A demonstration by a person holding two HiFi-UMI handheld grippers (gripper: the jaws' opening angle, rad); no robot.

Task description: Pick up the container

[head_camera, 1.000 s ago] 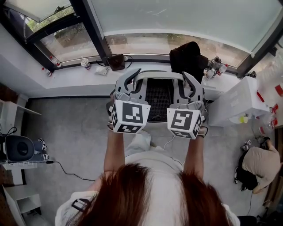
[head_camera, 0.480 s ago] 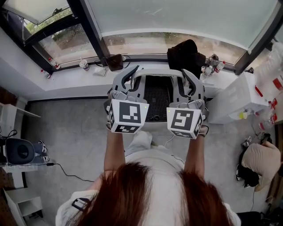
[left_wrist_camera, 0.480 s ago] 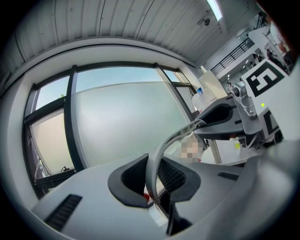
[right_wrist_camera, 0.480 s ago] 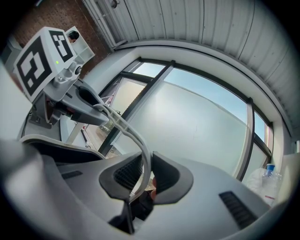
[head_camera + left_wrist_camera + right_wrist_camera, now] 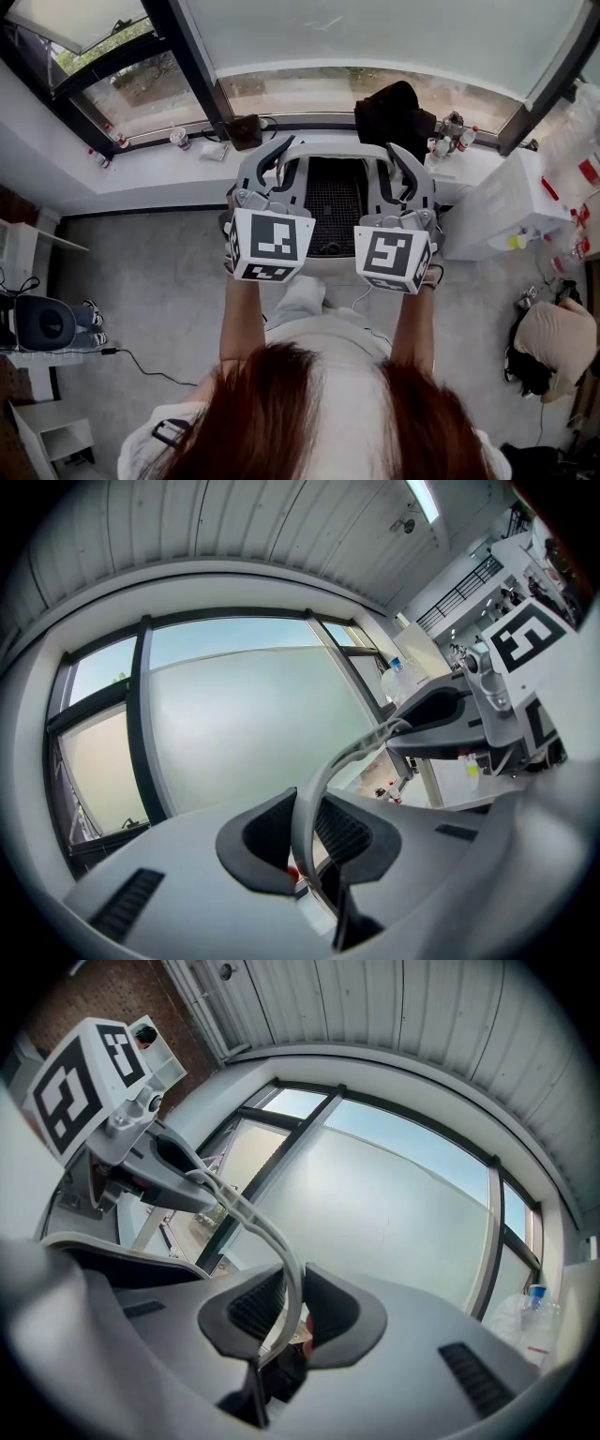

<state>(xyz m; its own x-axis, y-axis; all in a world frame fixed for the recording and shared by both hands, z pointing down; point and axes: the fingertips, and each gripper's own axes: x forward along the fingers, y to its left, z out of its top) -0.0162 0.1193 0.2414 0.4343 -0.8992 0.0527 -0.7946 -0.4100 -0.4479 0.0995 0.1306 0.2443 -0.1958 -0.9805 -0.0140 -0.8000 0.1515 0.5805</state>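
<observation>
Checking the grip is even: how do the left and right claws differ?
The left claw clamps the container's left rim, the right claw its right rim. The left claw's cube shows a different marker from the right's. Both are shut on the rim, pointing level.

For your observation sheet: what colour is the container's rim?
White. The container's rim shows best in the head view.

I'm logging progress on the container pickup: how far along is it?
Done: both grips are made; the left gripper and right gripper are each shut on the white rim of the container, one per side. In hand: the container hangs between them before the window, apparently clear of the floor. Left: little beyond carrying it off.
</observation>
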